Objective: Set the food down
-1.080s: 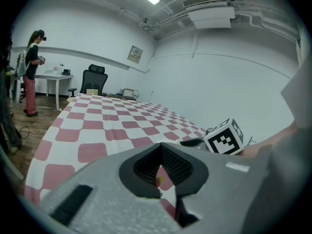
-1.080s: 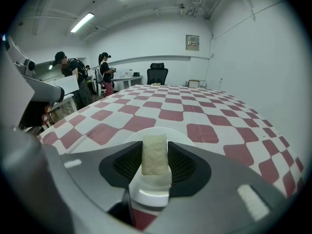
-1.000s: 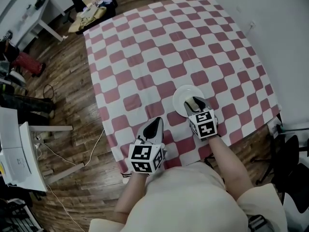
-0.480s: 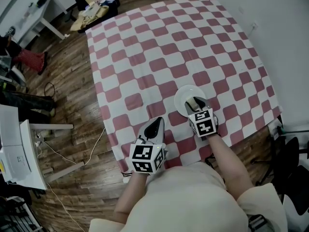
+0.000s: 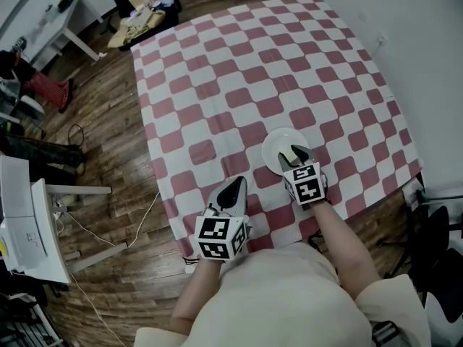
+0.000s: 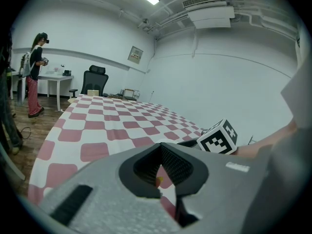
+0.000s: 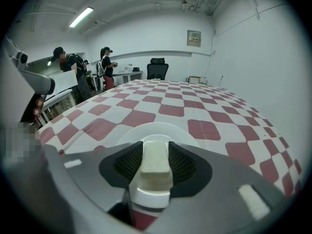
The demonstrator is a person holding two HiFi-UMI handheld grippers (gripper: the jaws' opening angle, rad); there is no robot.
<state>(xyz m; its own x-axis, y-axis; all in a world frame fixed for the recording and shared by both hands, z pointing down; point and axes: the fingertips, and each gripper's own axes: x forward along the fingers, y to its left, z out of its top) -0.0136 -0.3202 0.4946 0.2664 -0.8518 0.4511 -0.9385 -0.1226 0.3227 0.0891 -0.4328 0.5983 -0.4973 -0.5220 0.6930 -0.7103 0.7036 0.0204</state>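
Note:
A pale cream block of food sits clamped between the jaws of my right gripper, which is shut on it. Just beyond and below it lies a white plate on the red-and-white checked tablecloth. From the head view, the right gripper hovers over the near part of the plate, close to the table's front edge. My left gripper hangs over the cloth to the plate's left, shut, with its tips together. The right gripper's marker cube shows in the left gripper view.
The tablecloth stretches far ahead of both grippers. A wooden floor with cables lies to the left, with a white desk and an office chair beyond. People stand in the room's far part.
Nothing has visibly moved; only the head view has shifted slightly.

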